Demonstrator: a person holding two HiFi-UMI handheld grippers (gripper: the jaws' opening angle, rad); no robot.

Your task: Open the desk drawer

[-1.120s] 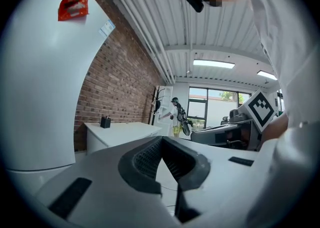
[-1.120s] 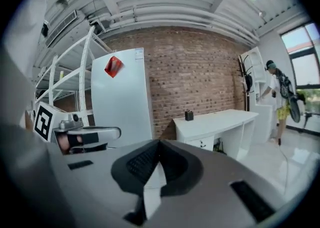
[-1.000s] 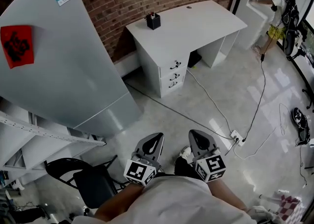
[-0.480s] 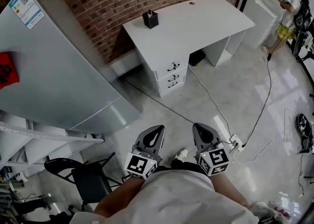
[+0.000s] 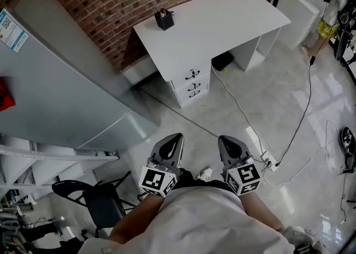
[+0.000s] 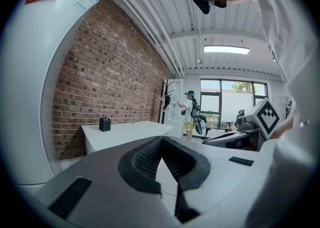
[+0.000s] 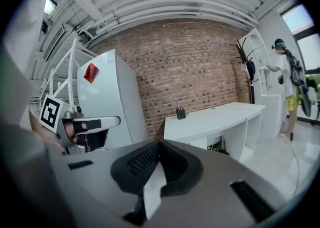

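The white desk (image 5: 217,22) stands against the brick wall, well ahead of me across the floor. Its stack of three drawers (image 5: 192,84) with dark handles is shut. Both grippers are held side by side close to my body, pointing toward the desk and far from it. My left gripper (image 5: 176,136) is shut with nothing in it, and its tips meet in the left gripper view (image 6: 160,139). My right gripper (image 5: 223,138) is likewise shut and holds nothing (image 7: 160,143). The desk (image 7: 215,117) lies ahead in the right gripper view.
A black pen holder (image 5: 163,19) sits on the desk's left end. A tall grey fridge (image 5: 61,97) stands at my left, a black chair (image 5: 94,203) beside me. A power strip (image 5: 268,160) and cables lie on the floor at right. A person (image 5: 329,3) stands far right.
I have walked forward toward the desk, which has shifted a little left and up in the head view. Both grippers stay shut and side by side.
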